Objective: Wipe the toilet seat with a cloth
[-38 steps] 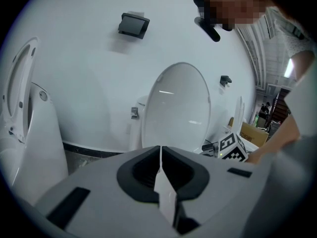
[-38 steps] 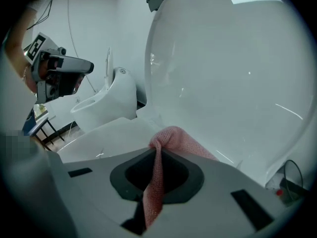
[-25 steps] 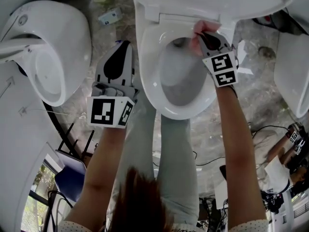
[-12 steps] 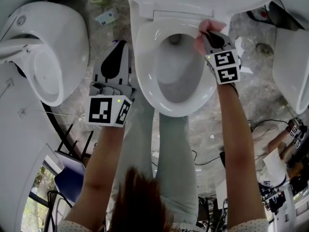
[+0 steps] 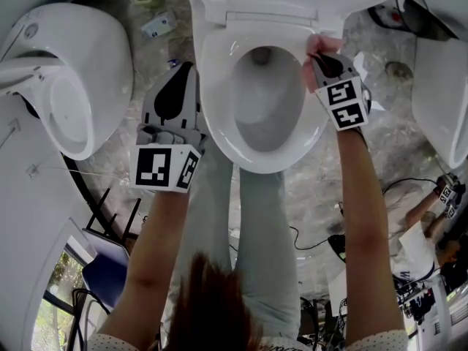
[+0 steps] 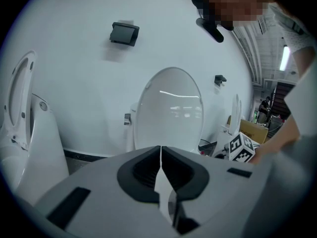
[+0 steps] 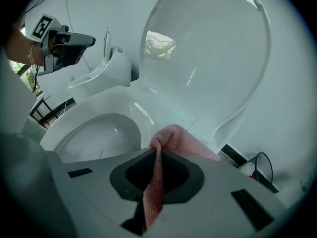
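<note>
Right at my right claw [image 7: 156, 158], the jaws are clenched on a pink cloth [image 7: 179, 140]. A strip of it hangs down through the gap between them, and the rest bunches out past the tips. In the head view that bunch [image 5: 322, 44] presses on the toilet seat [image 5: 216, 86] at its far right corner, close under the hinge. From the right claw [image 5: 320, 55], nearly the whole ring lies to my left and back toward my legs. Its long axis runs from the hinge straight down to the front lip. I judge the coming stroke has to follow the right limb of the ring toward me, or cross the back edge to the left. My right hand is the one to make it. My left claw [image 5: 183, 70] hangs outside the seat's left edge, over the floor. It is closed tight [image 6: 160, 158] with nothing between the jaws. Beyond the cloth the raised lid [image 7: 208, 48] stands upright.
</note>
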The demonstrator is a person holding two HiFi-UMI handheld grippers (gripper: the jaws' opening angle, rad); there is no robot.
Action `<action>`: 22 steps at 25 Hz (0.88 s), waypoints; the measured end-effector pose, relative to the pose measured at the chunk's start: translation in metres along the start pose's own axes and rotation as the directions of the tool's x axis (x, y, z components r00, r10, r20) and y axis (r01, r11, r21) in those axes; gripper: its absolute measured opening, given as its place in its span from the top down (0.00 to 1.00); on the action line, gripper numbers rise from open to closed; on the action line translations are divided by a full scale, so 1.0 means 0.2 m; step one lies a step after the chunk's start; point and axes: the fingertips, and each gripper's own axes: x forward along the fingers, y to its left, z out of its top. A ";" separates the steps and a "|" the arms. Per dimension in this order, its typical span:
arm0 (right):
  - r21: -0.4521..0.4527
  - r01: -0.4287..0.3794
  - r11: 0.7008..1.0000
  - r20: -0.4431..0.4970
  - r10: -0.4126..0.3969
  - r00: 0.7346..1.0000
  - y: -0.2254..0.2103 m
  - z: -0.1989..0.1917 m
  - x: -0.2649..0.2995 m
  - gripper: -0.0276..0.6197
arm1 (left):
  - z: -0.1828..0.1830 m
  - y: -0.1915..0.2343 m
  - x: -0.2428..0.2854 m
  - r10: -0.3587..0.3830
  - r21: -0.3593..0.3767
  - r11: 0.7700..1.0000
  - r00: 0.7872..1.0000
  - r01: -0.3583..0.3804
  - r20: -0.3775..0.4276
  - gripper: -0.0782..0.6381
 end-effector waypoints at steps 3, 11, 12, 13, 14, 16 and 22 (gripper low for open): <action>-0.036 -0.025 0.999 -0.022 0.024 0.999 0.00 -0.04 -0.02 0.91 | -0.01 -0.02 -0.02 -0.001 -0.001 1.000 1.000 0.001 0.000 0.88; -0.153 -0.092 0.984 -0.070 0.082 0.994 0.02 -0.11 -0.07 0.91 | -0.03 -0.05 -0.08 0.014 -0.015 1.000 1.000 -0.014 0.008 0.88; -0.180 -0.108 0.978 -0.081 0.094 0.992 0.03 -0.12 -0.07 0.91 | -0.03 -0.05 -0.08 0.018 -0.018 1.000 1.000 -0.018 0.010 0.88; -0.206 -0.125 0.971 -0.090 0.108 0.990 0.03 -0.13 -0.07 0.91 | -0.03 -0.05 -0.09 0.021 -0.020 1.000 1.000 -0.021 0.011 0.88; -0.230 -0.144 0.962 -0.099 0.124 0.987 0.04 -0.14 -0.08 0.91 | -0.03 -0.05 -0.10 0.025 -0.021 0.999 1.000 -0.024 0.011 0.88; -0.272 -0.185 0.944 -0.114 0.159 0.981 0.05 -0.16 -0.08 0.91 | -0.04 -0.05 -0.12 0.033 -0.021 0.999 0.999 -0.033 0.008 0.88; -0.388 -0.285 0.877 -0.152 0.244 0.958 0.09 -0.19 -0.09 0.90 | -0.06 -0.07 -0.15 0.048 -0.035 0.998 0.999 -0.047 0.013 0.88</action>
